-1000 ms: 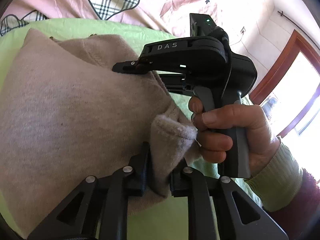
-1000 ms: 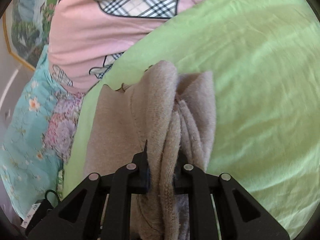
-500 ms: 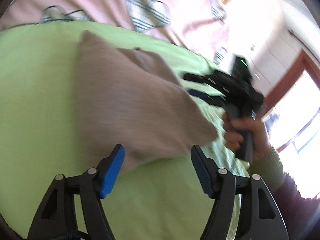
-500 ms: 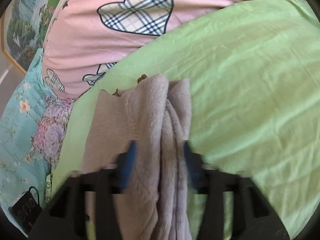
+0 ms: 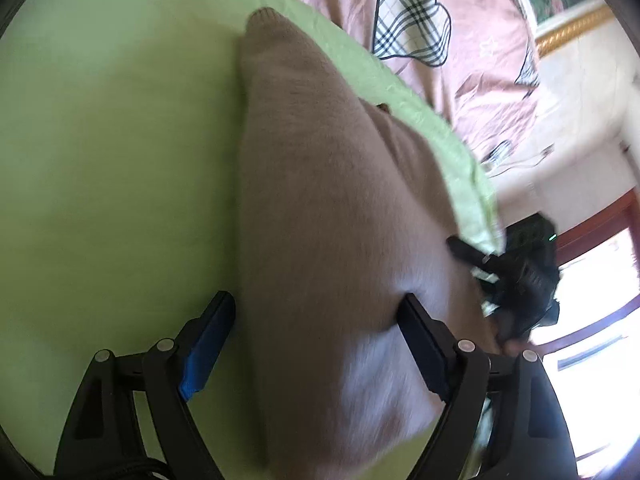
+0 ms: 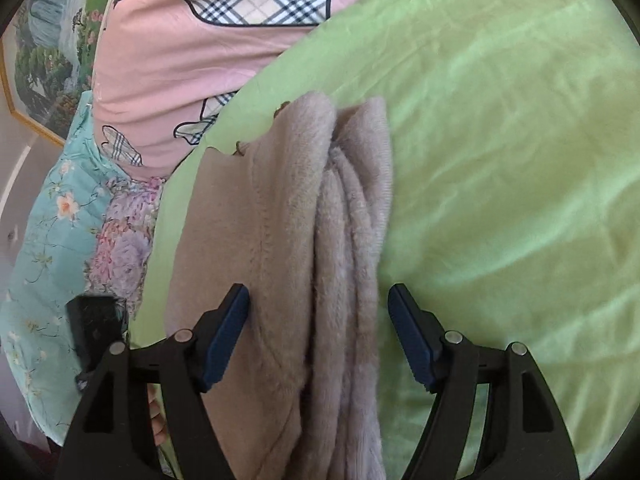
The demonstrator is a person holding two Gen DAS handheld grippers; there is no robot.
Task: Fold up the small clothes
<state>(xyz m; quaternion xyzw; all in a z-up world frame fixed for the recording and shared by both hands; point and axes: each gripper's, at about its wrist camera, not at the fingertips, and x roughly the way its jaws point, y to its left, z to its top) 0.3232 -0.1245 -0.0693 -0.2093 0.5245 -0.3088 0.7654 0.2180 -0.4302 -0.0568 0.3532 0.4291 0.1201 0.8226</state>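
Garment: beige fleece garment (image 6: 276, 240), folded into a long bundle, lies on the green sheet (image 6: 500, 160); stacked layer edges show along its right side.
Left gripper (image 5: 316, 340): jaws opening, blue pads apart; the bundle's near end sits between them, unpinched. Left pad just beside the cloth, right pad at its edge.
Right gripper (image 6: 318, 336): fingers apart, straddling the folded edge, no squeeze visible.
Reading: both grips let go so the fold rests flat under its own weight.
Surroundings: pink heart-print quilt (image 6: 192, 40) beyond the sheet; floral cloth (image 6: 60, 220) alongside.
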